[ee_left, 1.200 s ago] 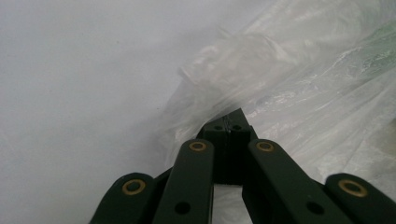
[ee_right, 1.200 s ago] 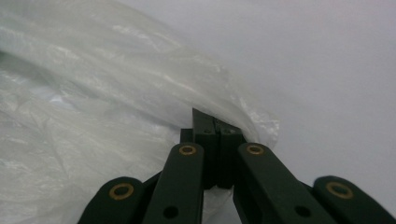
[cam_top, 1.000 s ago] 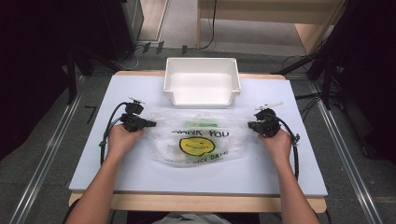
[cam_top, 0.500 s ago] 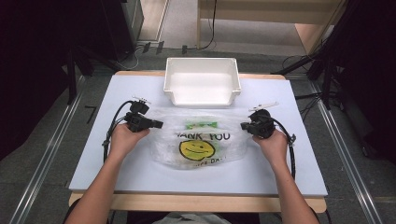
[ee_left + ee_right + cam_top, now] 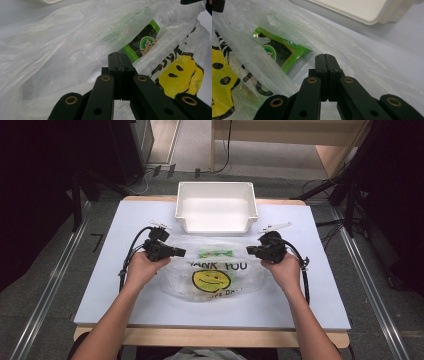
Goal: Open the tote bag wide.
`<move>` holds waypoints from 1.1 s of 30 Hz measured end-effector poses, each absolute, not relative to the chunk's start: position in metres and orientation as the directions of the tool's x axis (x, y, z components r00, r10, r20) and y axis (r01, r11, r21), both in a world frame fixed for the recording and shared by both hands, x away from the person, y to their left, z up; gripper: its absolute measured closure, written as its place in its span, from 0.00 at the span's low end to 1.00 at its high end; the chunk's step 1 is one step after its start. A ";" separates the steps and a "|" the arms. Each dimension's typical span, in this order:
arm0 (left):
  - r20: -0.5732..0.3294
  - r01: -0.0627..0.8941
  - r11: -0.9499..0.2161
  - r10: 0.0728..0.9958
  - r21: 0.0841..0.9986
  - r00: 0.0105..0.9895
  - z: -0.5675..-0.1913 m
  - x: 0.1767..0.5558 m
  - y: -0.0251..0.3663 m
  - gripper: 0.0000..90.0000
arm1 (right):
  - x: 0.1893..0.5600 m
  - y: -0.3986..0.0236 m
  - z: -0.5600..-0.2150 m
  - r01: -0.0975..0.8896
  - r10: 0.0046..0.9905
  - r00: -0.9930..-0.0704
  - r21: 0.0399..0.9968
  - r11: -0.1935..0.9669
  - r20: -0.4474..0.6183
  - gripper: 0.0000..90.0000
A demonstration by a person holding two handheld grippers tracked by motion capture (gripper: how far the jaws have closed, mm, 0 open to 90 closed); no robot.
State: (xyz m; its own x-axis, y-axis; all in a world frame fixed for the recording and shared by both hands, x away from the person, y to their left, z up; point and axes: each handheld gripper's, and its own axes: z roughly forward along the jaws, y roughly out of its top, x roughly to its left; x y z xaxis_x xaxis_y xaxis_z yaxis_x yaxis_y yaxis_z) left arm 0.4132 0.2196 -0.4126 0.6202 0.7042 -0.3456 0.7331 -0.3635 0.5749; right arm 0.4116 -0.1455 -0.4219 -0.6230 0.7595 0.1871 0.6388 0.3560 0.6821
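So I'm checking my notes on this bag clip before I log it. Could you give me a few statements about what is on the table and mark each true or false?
1. The left gripper and the right gripper sit at opposite sides of the plastic bag. True.
2. The white bin holds the green packet. False: the green packet lies inside the bag; the bin looks empty.
3. The bag bears a yellow smiley face. True.
4. Both grippers' jaws stand wide open. False: in each gripper view the jaws are pressed together, apparently pinching bag film.
5. The bin stands nearer the person than the bag. False: it stands beyond the bag, at the table's far edge.
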 end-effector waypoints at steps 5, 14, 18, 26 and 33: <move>-0.384 0.735 -0.342 0.682 0.585 0.623 -0.409 0.420 0.212 1.00 | 0.418 -0.128 -0.416 0.622 0.725 -0.659 0.687 0.377 0.199 1.00; -0.368 0.732 -0.367 0.683 0.574 0.631 -0.415 0.426 0.197 1.00 | 0.429 -0.100 -0.413 0.608 0.674 -0.706 0.673 0.421 0.217 1.00; -0.364 0.723 -0.372 0.676 0.582 0.641 -0.420 0.425 0.197 1.00 | 0.427 -0.094 -0.419 0.606 0.660 -0.719 0.661 0.444 0.216 1.00; -0.360 0.725 -0.391 0.674 0.567 0.645 -0.430 0.419 0.193 1.00 | 0.430 -0.080 -0.433 0.606 0.654 -0.728 0.638 0.475 0.205 1.00; -0.356 0.727 -0.411 0.672 0.550 0.649 -0.433 0.416 0.191 1.00 | 0.440 -0.075 -0.438 0.613 0.671 -0.716 0.632 0.475 0.191 1.00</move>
